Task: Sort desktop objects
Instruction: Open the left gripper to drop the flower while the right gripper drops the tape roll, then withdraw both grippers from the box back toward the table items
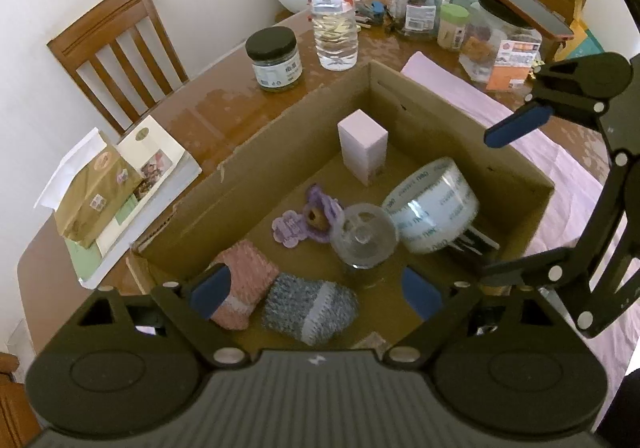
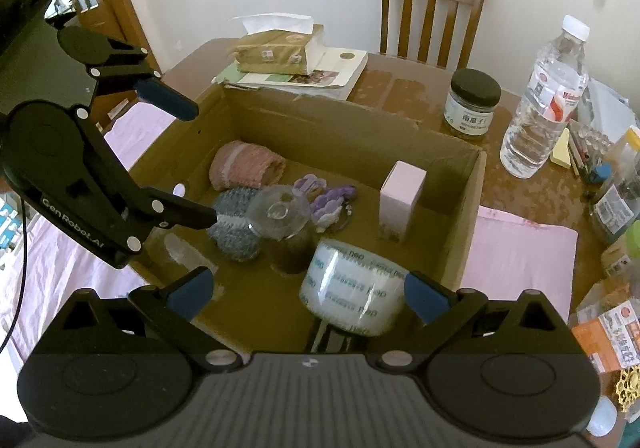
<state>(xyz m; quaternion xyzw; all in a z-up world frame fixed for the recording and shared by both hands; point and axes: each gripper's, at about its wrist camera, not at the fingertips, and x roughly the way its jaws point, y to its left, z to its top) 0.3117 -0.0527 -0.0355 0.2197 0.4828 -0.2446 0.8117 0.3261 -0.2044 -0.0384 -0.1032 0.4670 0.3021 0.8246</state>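
Lying between the spread right gripper (image 2: 306, 294) fingers: tape roll (image 2: 352, 286).

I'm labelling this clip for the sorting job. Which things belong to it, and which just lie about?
Job: cardboard box, tape roll, glass bottle, white carton, pink sock, grey sock, purple keychain.
Lying about: dark-lidded jar, water bottle, tissue pack.

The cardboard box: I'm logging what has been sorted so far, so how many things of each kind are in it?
Knitted pieces: 2, pink and grey
Purple charm: 1
Clear glass bottle: 1
Tape roll: 1
Small pink carton: 1
Total: 6, counting only what shows clearly in the cardboard box.
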